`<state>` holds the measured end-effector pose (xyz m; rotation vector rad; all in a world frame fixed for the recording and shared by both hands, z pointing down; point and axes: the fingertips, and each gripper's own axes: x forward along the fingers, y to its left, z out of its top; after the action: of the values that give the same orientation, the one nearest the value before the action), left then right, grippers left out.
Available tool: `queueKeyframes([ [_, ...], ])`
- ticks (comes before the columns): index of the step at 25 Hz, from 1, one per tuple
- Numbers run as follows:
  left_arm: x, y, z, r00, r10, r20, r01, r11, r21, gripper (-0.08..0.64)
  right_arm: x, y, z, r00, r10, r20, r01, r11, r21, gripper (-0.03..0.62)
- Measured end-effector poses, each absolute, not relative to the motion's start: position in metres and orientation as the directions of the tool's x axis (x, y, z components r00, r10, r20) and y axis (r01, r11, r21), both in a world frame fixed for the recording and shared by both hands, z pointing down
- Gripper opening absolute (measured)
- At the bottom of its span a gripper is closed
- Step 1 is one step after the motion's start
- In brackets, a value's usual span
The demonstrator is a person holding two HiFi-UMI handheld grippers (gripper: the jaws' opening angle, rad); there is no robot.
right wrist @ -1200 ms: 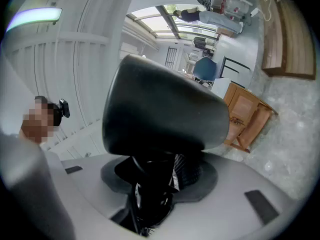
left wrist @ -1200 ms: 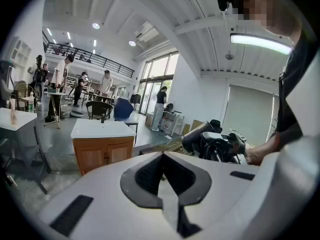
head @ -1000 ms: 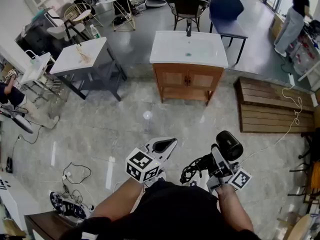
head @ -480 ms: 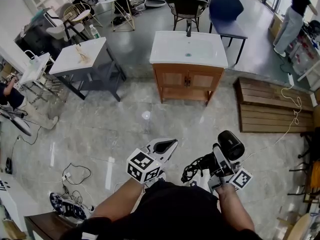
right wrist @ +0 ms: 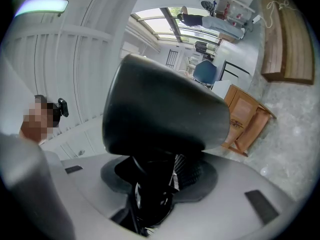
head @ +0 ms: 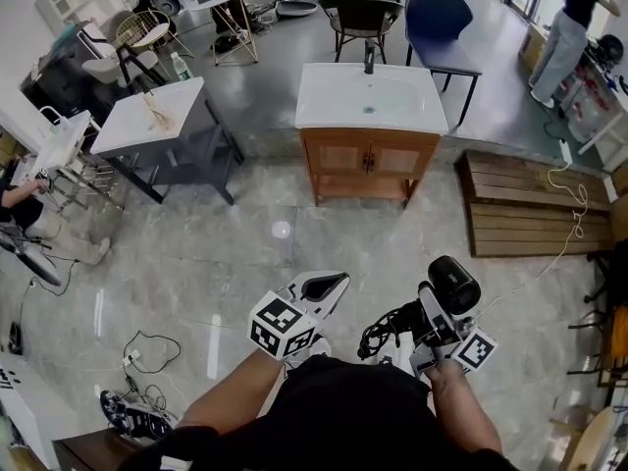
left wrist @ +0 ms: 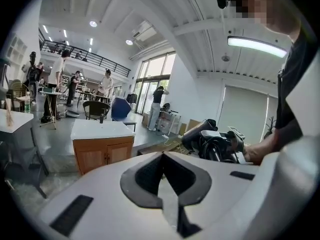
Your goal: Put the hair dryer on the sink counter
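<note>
The right tool (head: 433, 307) (right wrist: 153, 186) is clamping its two jaws on the handle of a black plastic hair dryer (head: 450, 285) (right wrist: 162, 114) with a barrel-shaped body, and that barrel is sticking up past the jaw tips, filling most of the right gripper view. The hair dryer's black coiled cord (head: 379, 333) is hanging in a bundle just beside the right tool, between it and the left one. The left tool (head: 320, 287) (left wrist: 163, 186) is sitting with its dark-padded jaws drawn together at the tips and nothing between them; in the left gripper view the hair dryer is showing off to its right, near but apart. Both tools are hovering close to the person's body over a glossy grey marble-patterned floor (head: 245, 253). The white rectangular sink worktop (head: 412, 106) (left wrist: 95, 130) is standing well apart from both tools, straight ahead across the floor, resting on a brown wooden cabinet (head: 369, 163) with two doors, and a slim black faucet (head: 370, 57) is rising at its far edge. A low brown slatted wooden platform (head: 520, 209) is lying to the right of the cabinet, a white-topped grey table (head: 147, 118) is standing to its left, and a dark blue chair (head: 438, 16) is sitting behind it.
</note>
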<state>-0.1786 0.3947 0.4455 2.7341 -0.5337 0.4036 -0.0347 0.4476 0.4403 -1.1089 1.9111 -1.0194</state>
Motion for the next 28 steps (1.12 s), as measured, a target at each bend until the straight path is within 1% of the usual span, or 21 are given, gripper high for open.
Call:
queueKeyframes([
  [10,-0.225,0.371,0.455,0.904,-0.262,0.339,-0.361,-0.892,0.272,0.0,-0.079,0.424,0.436,-0.357,-0.919,-0.167,-0.403,0.313,-0.86,0.163],
  [16,-0.245,0.366,0.468,0.906,-0.241,0.348,-0.348,-0.892,0.289,0.0,-0.093,0.418,0.438,-0.334,-0.929,-0.157,-0.422,0.296,-0.857,0.163],
  [21,-0.254,0.358,0.468,0.908,-0.247,0.338,-0.353,-0.886,0.3,0.0,-0.098,0.413,0.442,-0.334,-0.933,-0.132,-0.432,0.276,-0.858,0.163],
  [28,-0.25,0.336,0.472,0.901,-0.27,0.339,-0.376,-0.876,0.301,0.0,-0.092,0.386,0.441,-0.352,-0.926,-0.137,-0.428,0.289,-0.856,0.163],
])
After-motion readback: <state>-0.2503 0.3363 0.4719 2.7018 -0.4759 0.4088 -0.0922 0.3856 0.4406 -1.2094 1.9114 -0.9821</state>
